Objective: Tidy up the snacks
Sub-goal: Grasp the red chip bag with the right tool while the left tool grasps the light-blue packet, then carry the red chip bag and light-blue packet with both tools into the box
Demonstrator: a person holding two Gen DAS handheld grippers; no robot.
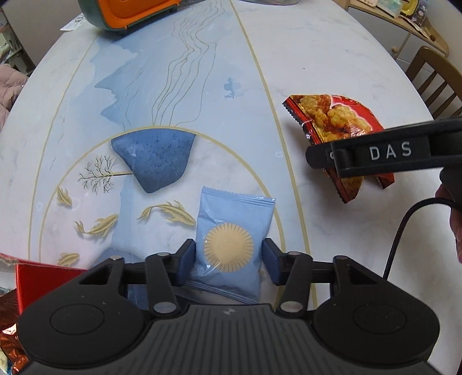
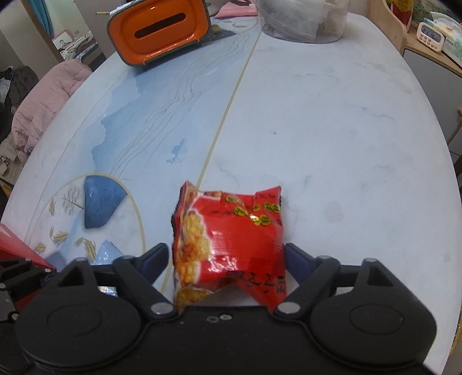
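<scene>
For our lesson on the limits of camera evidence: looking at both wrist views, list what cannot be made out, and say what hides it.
- Left wrist view: the near end of the blue packet is hidden behind the left claw.
- Left wrist view: the right claw's arm crosses the red snack bag, covering its middle.
- Right wrist view: the red snack bag's print is too blurred to read.
- Right wrist view: the clear container is cut off by the top edge.

free: bare marble table (image 2: pixel 346 129) from 12 to 3 o'clock of the red snack bag (image 2: pixel 231 239) | blocked 11 o'clock: orange box (image 2: pixel 161 31) at far edge | blocked 12–1 o'clock: clear container (image 2: pixel 303 23) | blocked 9 o'clock: blue packet (image 1: pixel 231 245), red carton (image 1: pixel 37 282) beyond
</scene>
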